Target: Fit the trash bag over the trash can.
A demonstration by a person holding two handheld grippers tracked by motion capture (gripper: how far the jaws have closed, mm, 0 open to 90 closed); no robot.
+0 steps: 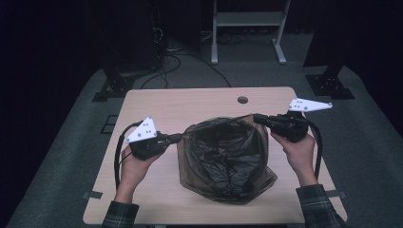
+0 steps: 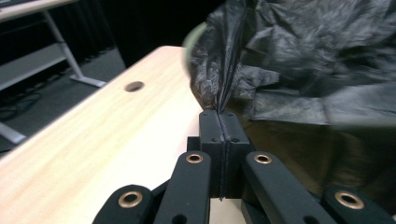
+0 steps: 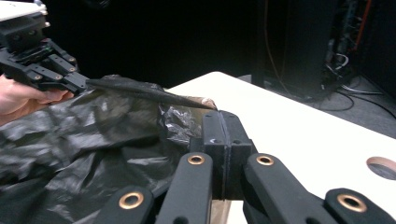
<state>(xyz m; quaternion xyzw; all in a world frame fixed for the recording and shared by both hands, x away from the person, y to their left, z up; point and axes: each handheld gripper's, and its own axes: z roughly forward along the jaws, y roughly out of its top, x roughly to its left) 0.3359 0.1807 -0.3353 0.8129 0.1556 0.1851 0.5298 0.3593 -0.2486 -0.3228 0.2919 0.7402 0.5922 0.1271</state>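
A crumpled black plastic bag [image 1: 228, 161] sits in the middle of the light wooden table [image 1: 157, 199], its mouth facing up. My left gripper [image 1: 179, 137] is shut on the bag's left rim, and my right gripper [image 1: 256, 117] is shut on the far right rim. Between them the rim runs as a taut strip. In the left gripper view the jaws [image 2: 219, 113] meet, with a fold of the bag [image 2: 303, 60] pinched at their tips. The right gripper [image 3: 219, 114] likewise pinches the bag [image 3: 70, 140], and the stretched rim leads to the left gripper [image 3: 84, 84] held by a hand.
A round cable hole [image 1: 243, 100] lies near the table's far edge, behind the bag. Beyond the table stand a white desk frame [image 1: 247, 28], floor cables [image 1: 166, 52] and black stand bases [image 1: 114, 85]. Bare tabletop lies left and right of the bag.
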